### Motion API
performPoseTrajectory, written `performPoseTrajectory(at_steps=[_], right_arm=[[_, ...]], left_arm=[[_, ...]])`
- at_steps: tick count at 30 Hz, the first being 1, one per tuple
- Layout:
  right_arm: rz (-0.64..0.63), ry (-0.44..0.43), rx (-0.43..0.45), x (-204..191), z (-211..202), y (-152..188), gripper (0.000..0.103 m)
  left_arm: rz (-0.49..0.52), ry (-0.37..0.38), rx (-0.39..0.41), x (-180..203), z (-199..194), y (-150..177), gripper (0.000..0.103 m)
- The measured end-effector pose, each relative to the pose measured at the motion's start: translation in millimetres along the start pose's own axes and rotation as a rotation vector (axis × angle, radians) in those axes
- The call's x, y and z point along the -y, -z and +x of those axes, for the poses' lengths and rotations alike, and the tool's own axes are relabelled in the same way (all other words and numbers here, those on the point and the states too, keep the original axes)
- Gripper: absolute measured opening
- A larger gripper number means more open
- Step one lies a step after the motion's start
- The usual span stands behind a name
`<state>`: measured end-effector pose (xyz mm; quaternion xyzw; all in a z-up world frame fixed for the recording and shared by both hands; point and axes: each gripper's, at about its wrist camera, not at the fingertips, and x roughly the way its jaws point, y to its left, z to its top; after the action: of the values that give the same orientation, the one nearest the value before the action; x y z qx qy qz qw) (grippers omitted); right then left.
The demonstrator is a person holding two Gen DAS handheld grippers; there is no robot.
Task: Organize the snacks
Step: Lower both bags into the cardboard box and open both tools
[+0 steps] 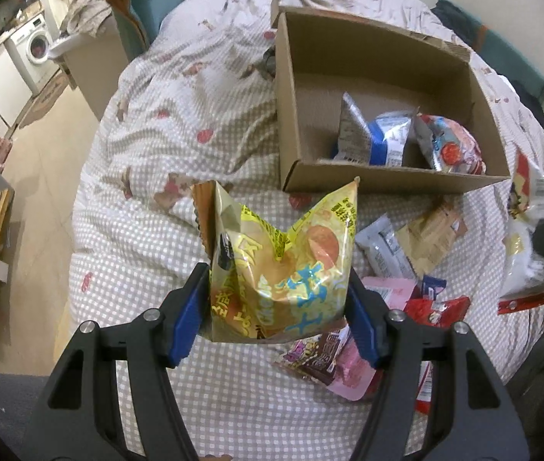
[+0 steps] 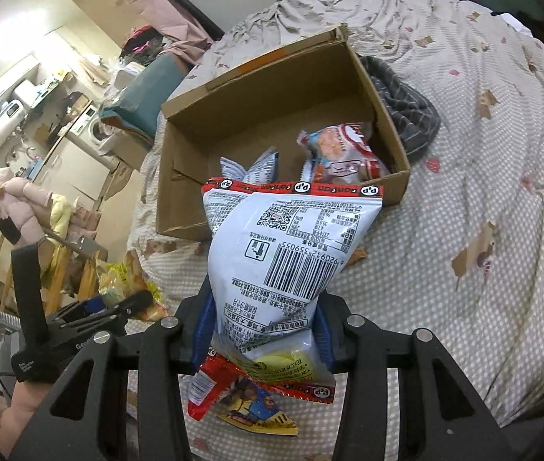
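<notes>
Bed (image 1: 156, 123); one box (image 1: 287, 115) (two packets (image 1: 387, 138) inside)

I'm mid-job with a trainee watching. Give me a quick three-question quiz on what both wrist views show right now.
1. True or false: the cardboard box already has snack packets inside.
2. What does the left hand-held gripper hold?
A. a pink packet
B. a yellow snack bag
C. nothing
3. Fill in: the bag in the right hand-held gripper is white with a ____ band along its top seal.

Key
1. True: a blue-and-white packet and a red-and-white packet lie in the box.
2. B: the jaws are shut on the yellow snack bag.
3. Red: see the white snack bag, barcode facing the camera.
</notes>
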<state>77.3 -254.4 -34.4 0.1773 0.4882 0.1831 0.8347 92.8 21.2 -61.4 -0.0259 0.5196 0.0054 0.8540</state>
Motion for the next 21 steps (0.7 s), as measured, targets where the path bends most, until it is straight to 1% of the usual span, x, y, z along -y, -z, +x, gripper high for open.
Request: performPoseTrajectory(at_steps=[3, 6, 8, 11, 14, 18, 21], right_arm=[[0.0, -0.005, -0.011, -1, 3, 0, 0.046], [0.007, -0.018, -0.012, -4, 1, -5, 0.046], [-0.001, -0.024, -0.007, -8, -4, -13, 0.046], [-0.007, -0.042, 0.031, -13, -14, -34, 0.046], [-0.006, -0.048, 0.075, -14, -20, -60, 0.046], [0.003, -0.026, 0.115, -10, -17, -100, 0.046], [0.008, -0.007, 0.133, -3, -10, -124, 0.046]], left_arm=[[0.025, -0.008, 0.01, 7, 0, -2, 0.063], [0.023, 0.024, 0.014, 9, -10, -14, 0.063], [0.024, 0.041, 0.037, 9, -22, -28, 0.063], [0.033, 0.046, 0.074, 12, -34, -52, 0.063], [0.024, 0.062, 0.086, 14, -35, -78, 0.063], [0.022, 0.059, 0.1, 19, -29, -110, 0.063], [0.02, 0.061, 0.093, 24, -16, -128, 0.063]])
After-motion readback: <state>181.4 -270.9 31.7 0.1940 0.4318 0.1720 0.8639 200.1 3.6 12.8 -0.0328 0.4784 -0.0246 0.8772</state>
